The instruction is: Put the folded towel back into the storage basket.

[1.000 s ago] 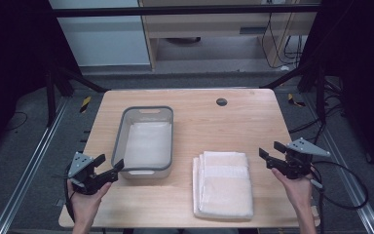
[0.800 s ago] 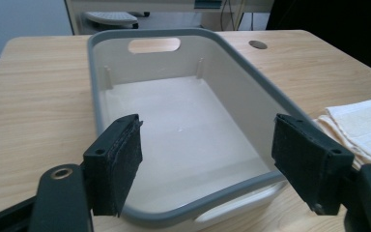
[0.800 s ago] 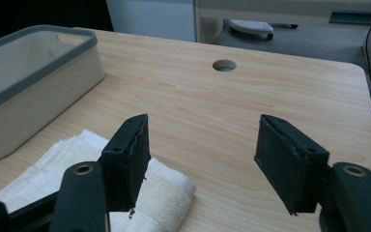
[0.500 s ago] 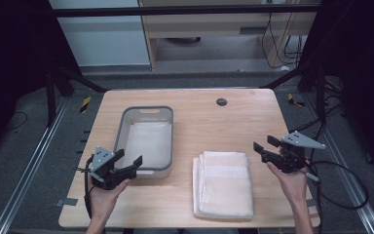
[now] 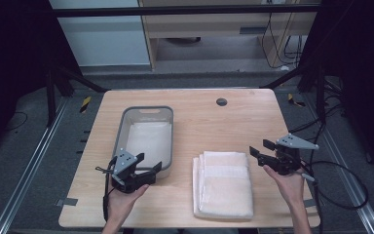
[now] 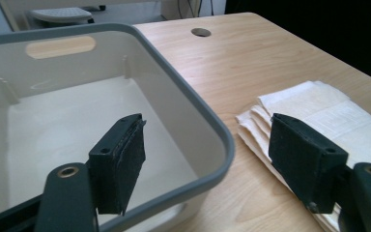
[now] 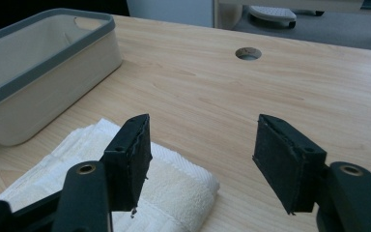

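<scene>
A grey-rimmed white bin (image 5: 146, 109) stands empty on the left half of the wooden table (image 5: 209, 126). A stack of folded white towels (image 5: 224, 187) lies to its right, near the front edge. My left gripper (image 5: 148, 163) hovers open at the bin's near right corner. In the left gripper view the left gripper (image 6: 207, 140) straddles the bin's rim (image 6: 188, 96), with the towels (image 6: 319, 106) behind its right jaw. My right gripper (image 5: 260, 148) is open just right of the towels. In the right gripper view the right gripper (image 7: 200, 145) is empty, its left jaw above the towel stack's (image 7: 174, 188) corner.
A round cable hole (image 5: 221, 102) sits near the table's far edge. A strip of tape (image 5: 65, 201) marks the near left corner. Cables (image 5: 341, 185) trail off the right side. Bare wood lies between the bin (image 7: 38, 72) and the hole (image 7: 248, 53).
My left gripper has travelled right from the table's left edge to the bin's near right corner. The right gripper has stayed almost in place beside the towels.
</scene>
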Tool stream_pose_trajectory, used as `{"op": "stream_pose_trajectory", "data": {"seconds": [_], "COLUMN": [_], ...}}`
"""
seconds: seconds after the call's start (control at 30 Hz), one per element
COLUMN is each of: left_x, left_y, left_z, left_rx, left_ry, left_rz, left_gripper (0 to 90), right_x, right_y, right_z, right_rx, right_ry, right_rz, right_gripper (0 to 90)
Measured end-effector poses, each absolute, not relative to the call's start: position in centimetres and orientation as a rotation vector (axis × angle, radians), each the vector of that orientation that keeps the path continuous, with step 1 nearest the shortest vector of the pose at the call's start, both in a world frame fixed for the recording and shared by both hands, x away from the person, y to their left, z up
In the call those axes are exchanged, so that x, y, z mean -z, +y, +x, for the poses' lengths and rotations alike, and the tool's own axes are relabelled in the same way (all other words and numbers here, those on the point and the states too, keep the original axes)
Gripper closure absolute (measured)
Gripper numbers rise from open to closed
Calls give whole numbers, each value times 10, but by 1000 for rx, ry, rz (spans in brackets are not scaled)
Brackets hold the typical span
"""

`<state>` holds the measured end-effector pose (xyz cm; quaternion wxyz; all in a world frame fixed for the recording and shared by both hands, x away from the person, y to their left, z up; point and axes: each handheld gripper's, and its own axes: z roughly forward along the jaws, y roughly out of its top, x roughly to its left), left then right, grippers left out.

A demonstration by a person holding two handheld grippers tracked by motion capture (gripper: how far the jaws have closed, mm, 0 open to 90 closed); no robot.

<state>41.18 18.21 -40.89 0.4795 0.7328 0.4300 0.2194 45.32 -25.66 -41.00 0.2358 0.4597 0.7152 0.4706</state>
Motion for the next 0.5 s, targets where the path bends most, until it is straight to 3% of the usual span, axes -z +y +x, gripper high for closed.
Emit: {"op": "stream_pose_trajectory", "data": {"seconds": [0.5], "left_x": [426], "left_y": [154], "left_z": [399], "left_rx": [-458], "left_ry": [999], "left_rz": [1867], "left_gripper": [274], "right_x": [420], "right_y": [-246], "right_z": [454], "right_rx": [-1246], "right_ry": [2058], "right_rz": [1223], "right_gripper": [337]}}
